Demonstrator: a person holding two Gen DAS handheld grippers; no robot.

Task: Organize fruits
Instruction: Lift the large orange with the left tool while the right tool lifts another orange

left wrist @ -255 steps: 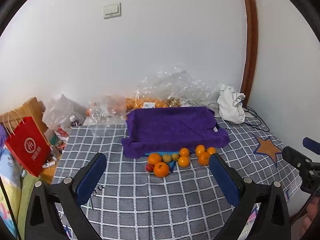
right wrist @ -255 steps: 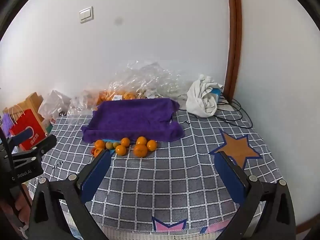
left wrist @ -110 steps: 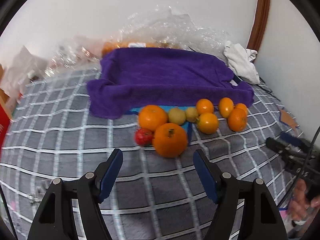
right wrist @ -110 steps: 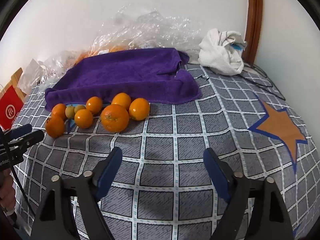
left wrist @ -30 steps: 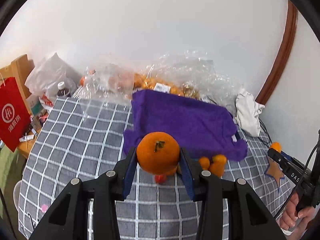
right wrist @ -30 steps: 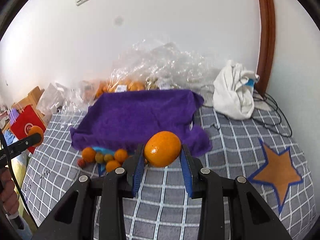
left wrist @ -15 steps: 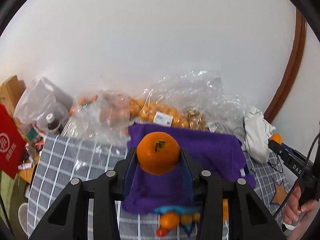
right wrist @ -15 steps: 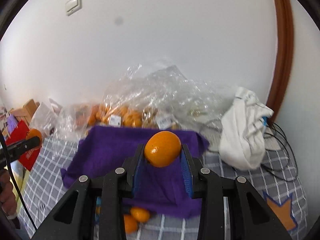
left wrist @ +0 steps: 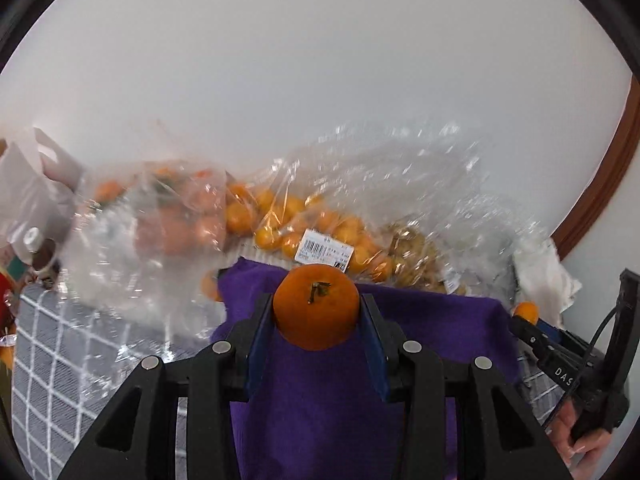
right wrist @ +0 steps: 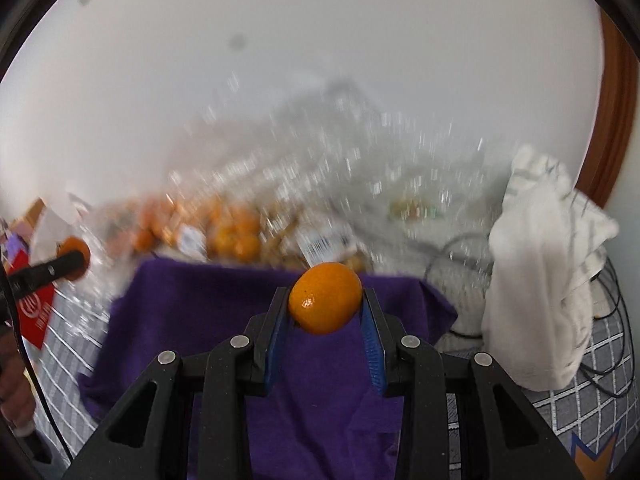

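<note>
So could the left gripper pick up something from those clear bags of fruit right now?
Probably not as things stand. The left gripper is already shut on an orange, so its jaws are full. The clear bags lie just past the purple towel with nothing between, but it would need to let go first.

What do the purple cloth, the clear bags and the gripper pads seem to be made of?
Purple cloth: soft towel-like fabric, matte and fuzzy, with draped folds.
Clear bags: thin plastic film, glossy and crinkled, fruit showing through.
Pads: probably rubber or ridged plastic, blue, ribbed; the look leaves it open.
</note>
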